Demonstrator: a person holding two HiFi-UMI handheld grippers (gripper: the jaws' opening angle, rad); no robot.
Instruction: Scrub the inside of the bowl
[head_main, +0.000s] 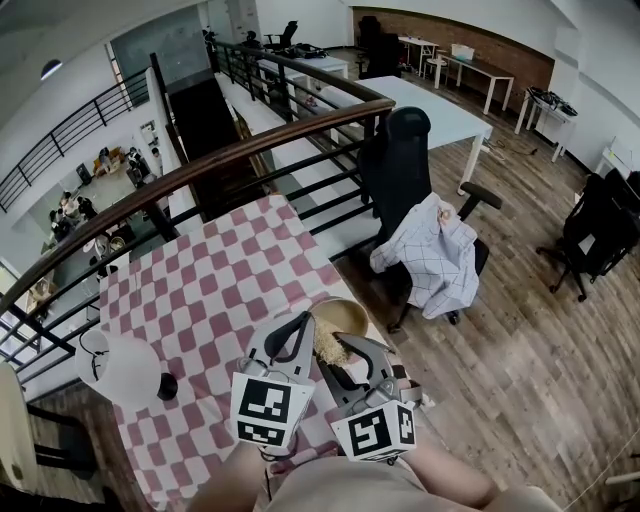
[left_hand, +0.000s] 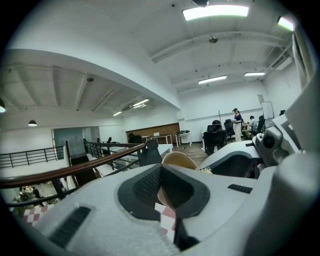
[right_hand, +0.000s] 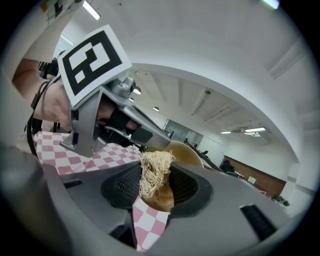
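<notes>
A tan bowl stands tilted near the right edge of the pink-and-white checked table. My left gripper is shut on the bowl's near-left rim; in the left gripper view the bowl wall runs between its dark pads. My right gripper is shut on a pale straw-like fibre scrubber, which rests inside the bowl. In the right gripper view the scrubber sits between the pads against the bowl's brown inside, and the left gripper holds the rim beyond it.
A white round lamp-like object with a small black piece sits on the table's left side. A curved wooden railing runs behind the table. A black office chair draped with checked cloth stands to the right on the wooden floor.
</notes>
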